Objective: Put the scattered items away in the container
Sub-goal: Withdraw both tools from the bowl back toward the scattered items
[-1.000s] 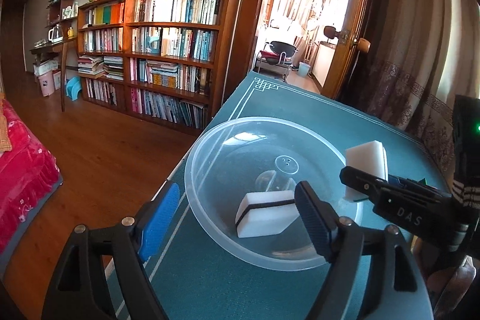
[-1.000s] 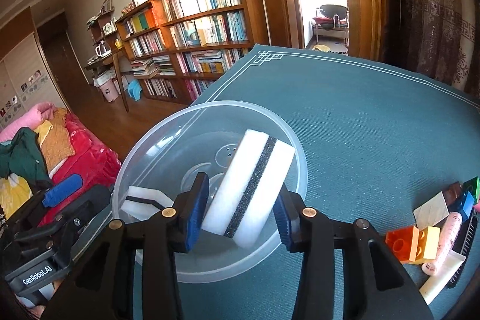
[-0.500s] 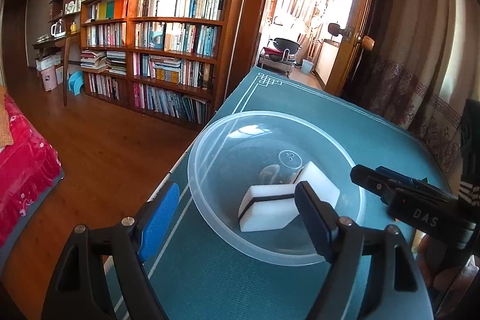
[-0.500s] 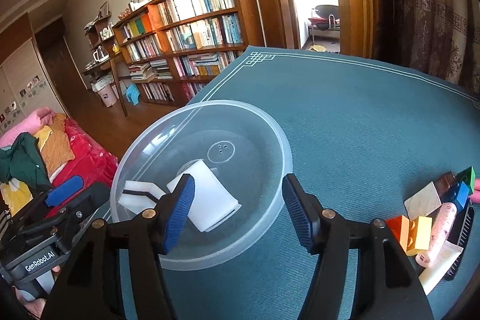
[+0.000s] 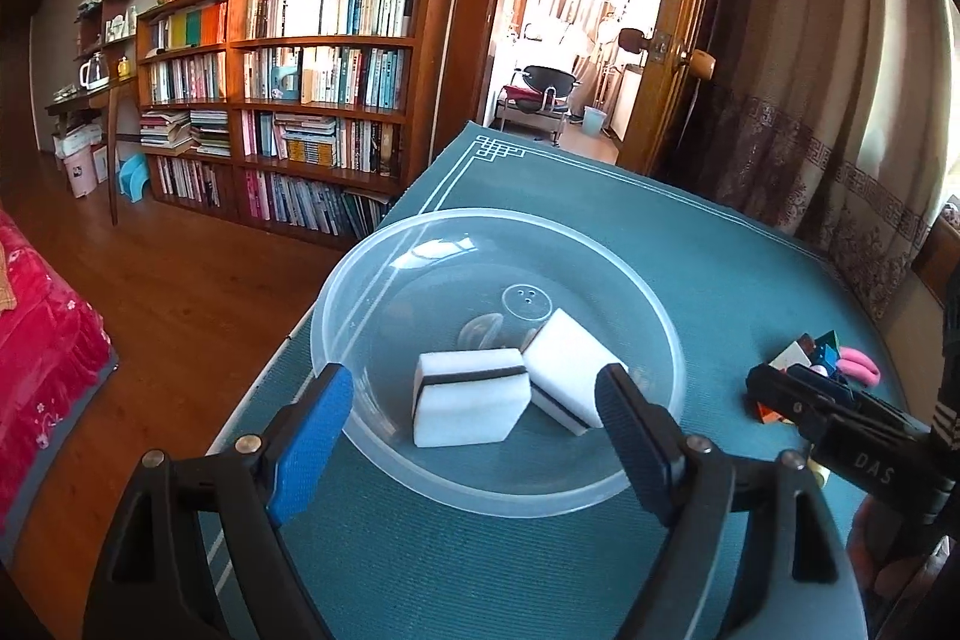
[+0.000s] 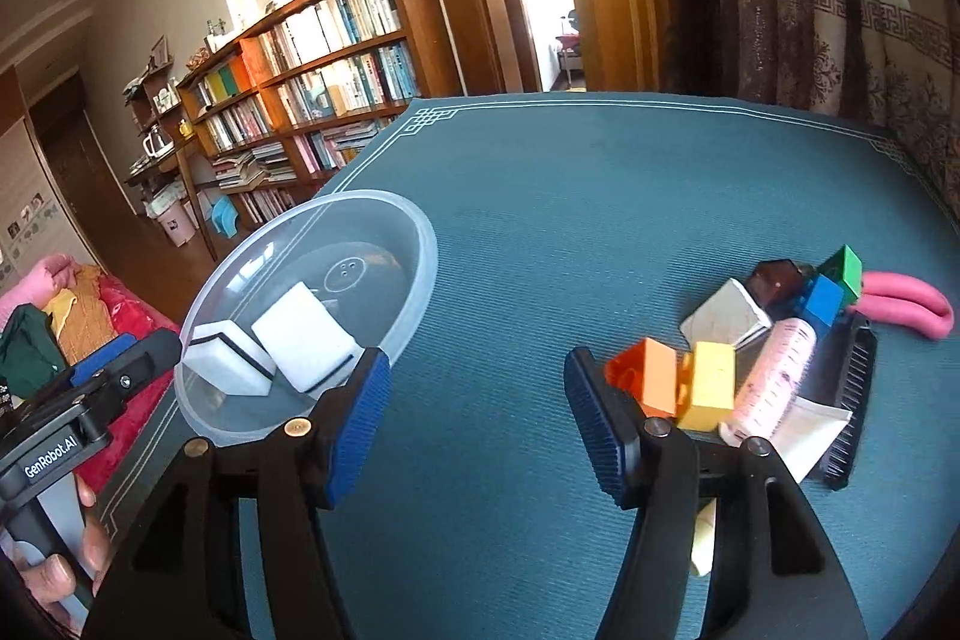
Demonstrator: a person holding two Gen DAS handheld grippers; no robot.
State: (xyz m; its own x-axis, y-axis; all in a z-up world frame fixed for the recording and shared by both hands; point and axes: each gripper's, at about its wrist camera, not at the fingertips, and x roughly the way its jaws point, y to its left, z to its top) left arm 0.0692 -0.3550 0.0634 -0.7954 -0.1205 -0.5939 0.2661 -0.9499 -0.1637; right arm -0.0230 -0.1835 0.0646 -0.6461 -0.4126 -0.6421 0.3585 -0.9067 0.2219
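Since a second ago the right tongs [image 6: 474, 421] dropped their sponge [image 6: 300, 343] into the bowl [image 6: 384, 202] at the desk's [image 6: 570, 178] left edge, and both tongs gape empty; a careless reach toward the right-hand blocks [image 6: 708, 388] could nudge that bowl off.

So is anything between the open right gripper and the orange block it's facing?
Nothing visible: the right gripper is open over bare mat, and the orange block sits just beyond its right finger, touching the yellow block.

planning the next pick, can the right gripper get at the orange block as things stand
Probably yes. The right gripper is open and empty, and the orange block sits at the near edge of the pile, just off its right finger, with only the yellow block crowding one side.
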